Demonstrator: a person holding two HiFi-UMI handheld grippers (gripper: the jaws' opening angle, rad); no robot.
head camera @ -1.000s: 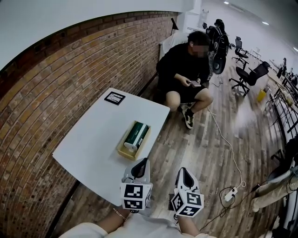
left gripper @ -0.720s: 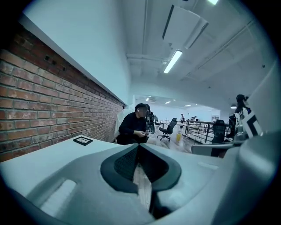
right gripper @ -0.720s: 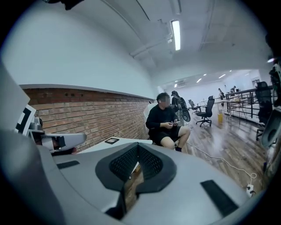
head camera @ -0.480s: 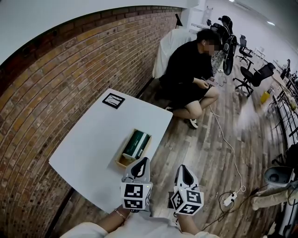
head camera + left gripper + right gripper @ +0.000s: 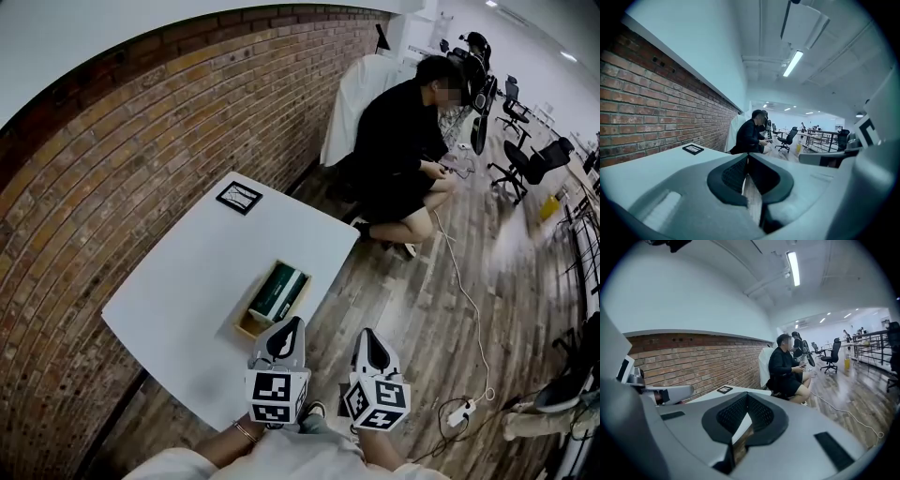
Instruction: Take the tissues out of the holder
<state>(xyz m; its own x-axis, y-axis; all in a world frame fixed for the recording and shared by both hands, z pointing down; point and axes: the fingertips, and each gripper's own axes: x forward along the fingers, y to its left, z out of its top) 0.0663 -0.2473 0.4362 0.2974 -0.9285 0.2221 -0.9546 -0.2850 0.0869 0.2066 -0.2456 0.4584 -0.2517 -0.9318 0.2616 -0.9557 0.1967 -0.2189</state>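
Left gripper (image 5: 290, 323) low in the head view, jaws shut tight, pads meeting at the tip with nothing between them. Right gripper (image 5: 367, 334) just beside it, jaws likewise closed and empty, tips touching in the right gripper view. Both side by side, pointing forward and slightly downward, marker cubes toward the camera.

Ahead of the left gripper, on the white counter (image 5: 183, 281), the wooden holder (image 5: 249, 327), close to the counter's right-hand edge and about midway along it. Inside it, lengthwise, the green pack of tissues (image 5: 283, 289), not yet taken out. Left jaws near the holder's near end but apart from it. Right jaws over the wood floor (image 5: 412, 309), off the counter's edge and further from the holder.

At the counter's far corner, a small black-framed card (image 5: 238, 196), well apart from the holder. Along the counter's left side, a brick wall (image 5: 103, 159). Beyond the counter, a person (image 5: 401, 150) in dark clothes, seated low, hands together in front. On the floor to the right, a white cable (image 5: 466, 300) ending at a power strip (image 5: 457, 413). Farther back, office chairs (image 5: 530, 157) and desks
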